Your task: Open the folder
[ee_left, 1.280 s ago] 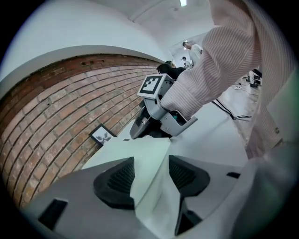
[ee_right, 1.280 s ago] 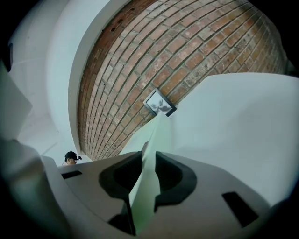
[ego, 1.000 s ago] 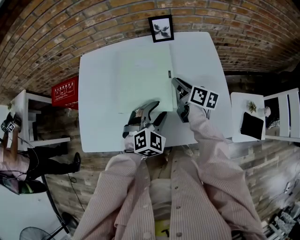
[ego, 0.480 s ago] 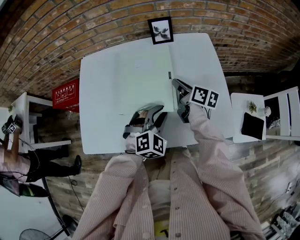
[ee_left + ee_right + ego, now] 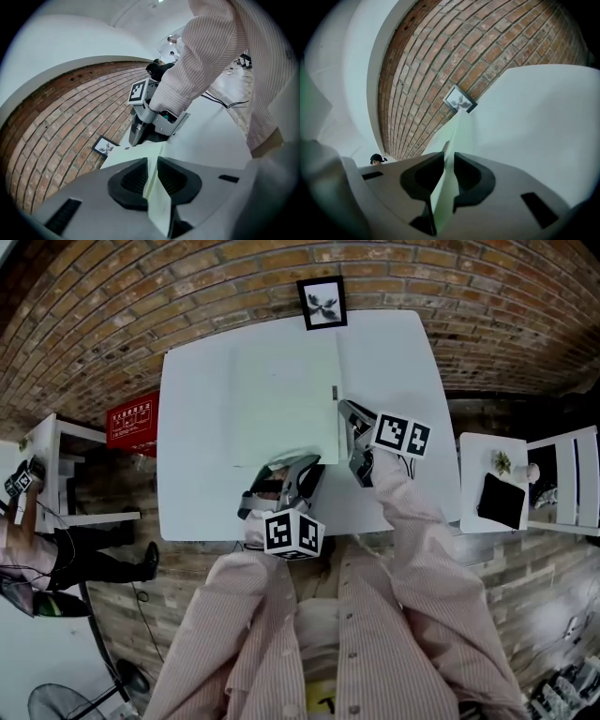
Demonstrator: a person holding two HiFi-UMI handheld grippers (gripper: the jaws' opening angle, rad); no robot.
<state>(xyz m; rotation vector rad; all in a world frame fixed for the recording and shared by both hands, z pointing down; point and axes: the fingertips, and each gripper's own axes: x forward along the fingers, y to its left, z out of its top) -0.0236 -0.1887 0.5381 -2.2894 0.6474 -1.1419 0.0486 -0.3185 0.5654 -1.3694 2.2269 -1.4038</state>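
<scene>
**Left gripper point(image 5: 302, 468) clamped on near edge of thin pale-green flat folder point(image 5: 286, 395)**

Left gripper jaws have just been closing. Its own view shows the dark pads point(image 5: 133, 180) pressed against the folder's edge, with the sheet running up between them.

Right gripper point(image 5: 345, 409) is pinched on the folder's right edge, just beside a small dark tab point(image 5: 335, 393). Its pads point(image 5: 466, 173) sit tight on the thin green sheet.

Folder lies flat and closed on the square white table point(image 5: 197, 456), towards the far side, near a small black-framed picture point(image 5: 322, 301).

Cannot tell whether either grip takes the top cover alone or both leaves.

Handling, my read:
- Folder looks light, thin, bendy and smooth.
- It will likely flop when lifted and could slide out of a shallow pinch.
- Best hold is the top cover only, at its free edge near the right-hand corner.
- One gripper pins the lower leaf down while the other swings the cover over towards the left side.
</scene>
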